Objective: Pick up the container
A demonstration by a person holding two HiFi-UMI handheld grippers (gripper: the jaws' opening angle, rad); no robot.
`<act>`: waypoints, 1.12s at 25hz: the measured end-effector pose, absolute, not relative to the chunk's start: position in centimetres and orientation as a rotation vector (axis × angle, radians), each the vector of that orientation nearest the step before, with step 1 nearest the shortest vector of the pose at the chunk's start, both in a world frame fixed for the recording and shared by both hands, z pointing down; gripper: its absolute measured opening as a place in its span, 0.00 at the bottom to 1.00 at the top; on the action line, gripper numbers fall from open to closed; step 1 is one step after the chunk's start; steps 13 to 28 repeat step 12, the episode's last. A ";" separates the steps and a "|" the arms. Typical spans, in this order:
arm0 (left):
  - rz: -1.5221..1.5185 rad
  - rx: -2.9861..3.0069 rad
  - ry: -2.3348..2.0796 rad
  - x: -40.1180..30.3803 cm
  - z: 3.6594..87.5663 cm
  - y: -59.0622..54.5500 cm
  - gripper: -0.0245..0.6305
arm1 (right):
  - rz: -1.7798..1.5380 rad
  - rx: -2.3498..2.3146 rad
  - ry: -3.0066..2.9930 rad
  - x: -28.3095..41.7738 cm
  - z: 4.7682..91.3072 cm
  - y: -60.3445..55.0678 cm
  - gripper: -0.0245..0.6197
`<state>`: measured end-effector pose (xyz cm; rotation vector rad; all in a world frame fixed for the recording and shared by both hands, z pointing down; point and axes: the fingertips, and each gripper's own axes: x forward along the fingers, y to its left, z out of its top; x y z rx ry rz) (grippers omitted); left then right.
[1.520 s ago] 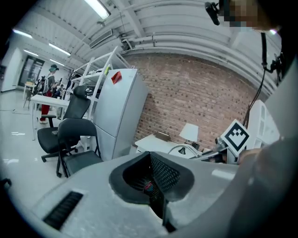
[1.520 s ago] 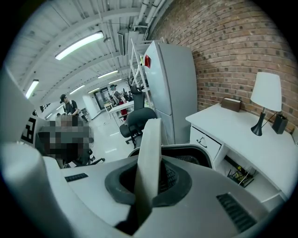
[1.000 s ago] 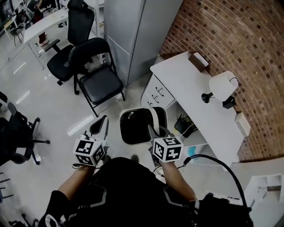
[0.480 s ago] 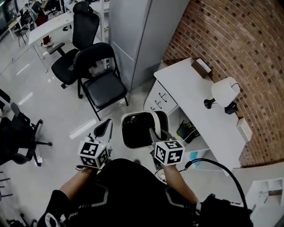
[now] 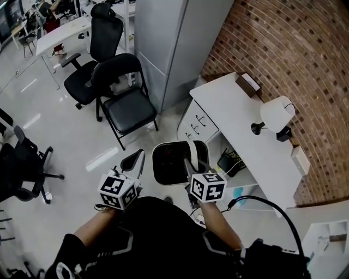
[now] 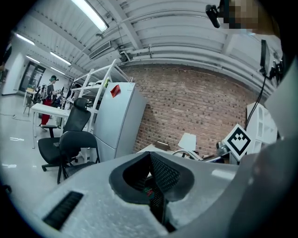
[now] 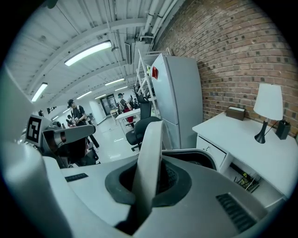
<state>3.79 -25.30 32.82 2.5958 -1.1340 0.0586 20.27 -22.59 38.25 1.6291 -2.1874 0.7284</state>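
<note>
Now | right hand-held gripper (image 5: 191,162) pinching container (image 5: 170,163) | left hand-held gripper (image 5: 135,162) pressed together, holding nothing

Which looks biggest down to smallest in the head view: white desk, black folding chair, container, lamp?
1. white desk
2. black folding chair
3. container
4. lamp
The container is nearer the camera, so it may look bigger than it is.

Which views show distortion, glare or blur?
Head view: fisheye bows the brick wall; light streaks glare on the glossy floor. Left gripper view: dark round vignette, near jaws soft, ceiling lights blown out. Right gripper view: same vignette, the container's handle between the shut jaws is slightly soft.
</note>
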 end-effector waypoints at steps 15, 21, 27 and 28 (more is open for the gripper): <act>0.097 2.587 -1.172 3.6 34.1 -25.2 0.05 | 0.689 1.635 -2.191 20.9 38.1 -22.8 0.06; 0.097 2.587 -1.172 3.6 34.1 -25.2 0.05 | 0.689 1.635 -2.191 20.9 38.1 -22.8 0.06; 0.097 2.587 -1.172 3.6 34.1 -25.2 0.05 | 0.689 1.635 -2.191 20.9 38.1 -22.8 0.06; 0.097 2.587 -1.172 3.6 34.1 -25.2 0.05 | 0.689 1.635 -2.191 20.9 38.1 -22.8 0.06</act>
